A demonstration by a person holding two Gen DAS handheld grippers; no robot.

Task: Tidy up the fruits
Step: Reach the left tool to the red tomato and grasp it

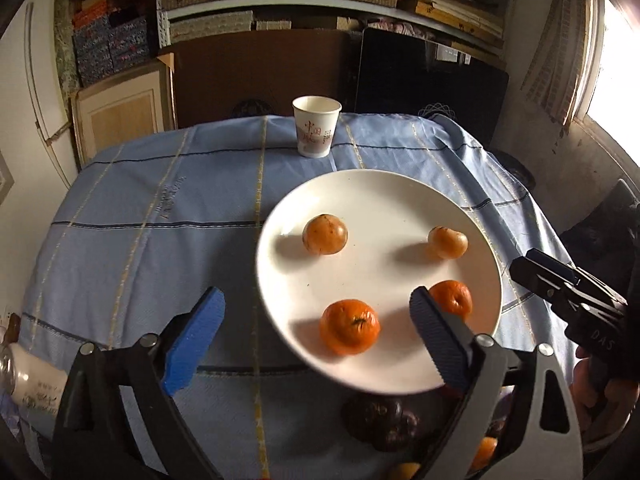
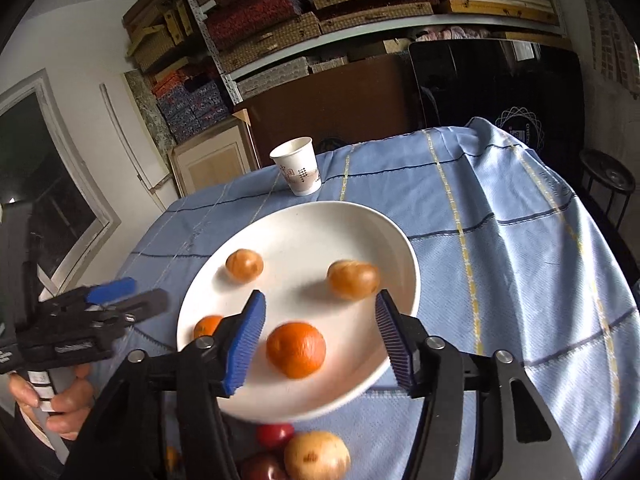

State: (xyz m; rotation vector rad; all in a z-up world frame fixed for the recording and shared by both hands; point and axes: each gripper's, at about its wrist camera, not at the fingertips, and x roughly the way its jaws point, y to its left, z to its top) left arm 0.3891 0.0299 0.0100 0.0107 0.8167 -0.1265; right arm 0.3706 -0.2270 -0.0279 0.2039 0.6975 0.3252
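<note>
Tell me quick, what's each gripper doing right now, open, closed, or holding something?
Left gripper: open, holding nothing, over the near edge of the white plate.
Right gripper: open, holding nothing, fingers either side of an orange on the plate.

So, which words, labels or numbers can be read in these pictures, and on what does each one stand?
"DAS": on the black body of the right claw, seen from the left wrist view.
Paper cup: red characters and small dark print, too blurred to read.
Bottle label at the left edge: faint print, too small to read.
Tablecloth: woven lettering, illegible.
</note>
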